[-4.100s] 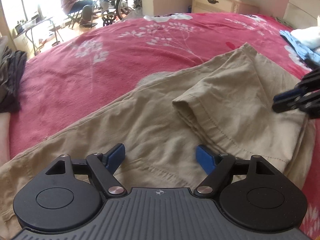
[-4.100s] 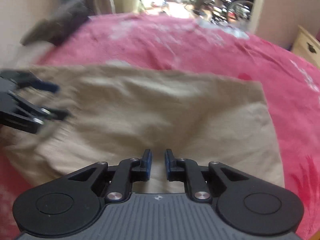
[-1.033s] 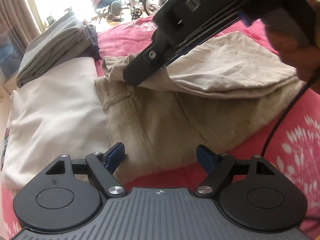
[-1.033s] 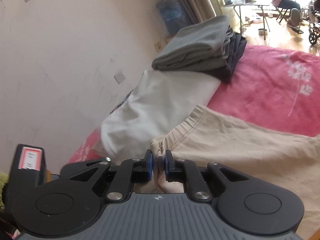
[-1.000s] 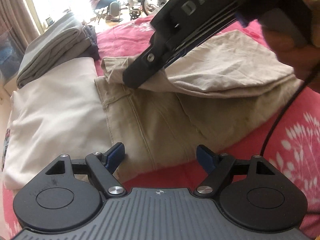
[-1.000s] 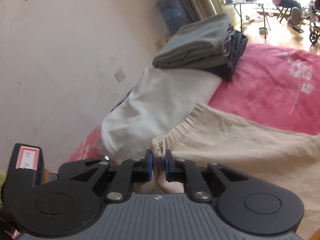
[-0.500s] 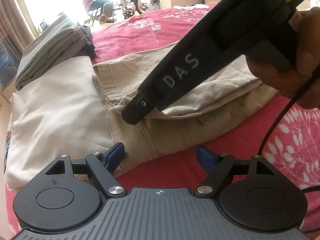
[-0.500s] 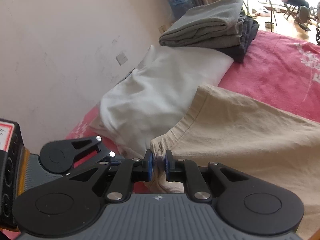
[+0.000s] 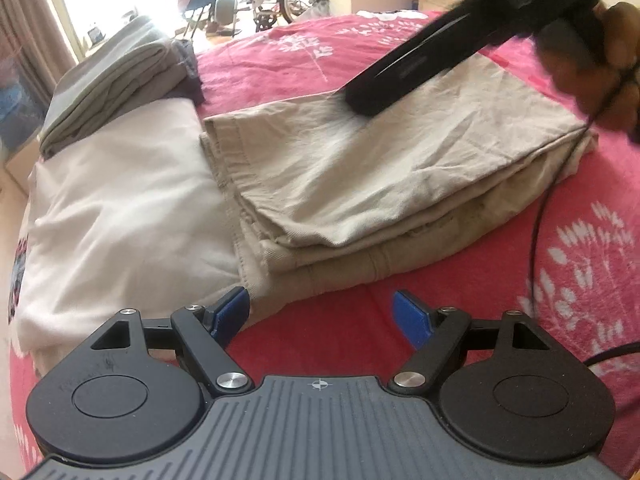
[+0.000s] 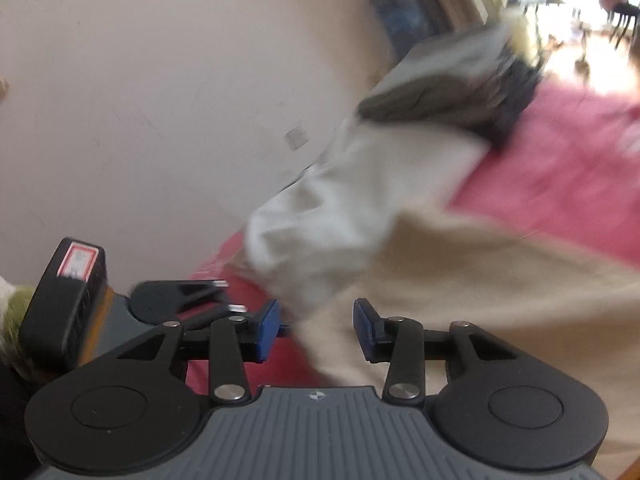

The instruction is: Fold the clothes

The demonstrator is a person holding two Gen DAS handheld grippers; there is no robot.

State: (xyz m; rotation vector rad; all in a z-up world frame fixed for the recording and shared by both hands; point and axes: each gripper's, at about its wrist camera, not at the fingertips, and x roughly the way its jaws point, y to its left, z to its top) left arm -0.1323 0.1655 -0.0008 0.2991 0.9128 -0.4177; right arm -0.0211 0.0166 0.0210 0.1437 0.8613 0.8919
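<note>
Two grippers: left gripper (image 9: 320, 312) jaws wide, empty; right gripper (image 10: 316, 324) jaws opening, having released folded beige cotton trousers (image 9: 380, 184) on red floral bedspread (image 9: 500, 280), hem clamped a second ago.

Both wrist views closely overlook folded trousers (image 9: 380, 168).

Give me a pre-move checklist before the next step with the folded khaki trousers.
1. Khaki trousers folded into a stack on the red bedspread: ok.
2. Right gripper jaws opening, pads clear of the cloth: ok.
3. Left gripper open, nothing between its jaws: ok.
4. Layer edges aligned: not ok, lower layers stick out at the near side.
5. Trousers clear of the white garment: not ok, they overlap it.
6. Black cable clear of the stack: cannot tell.
</note>
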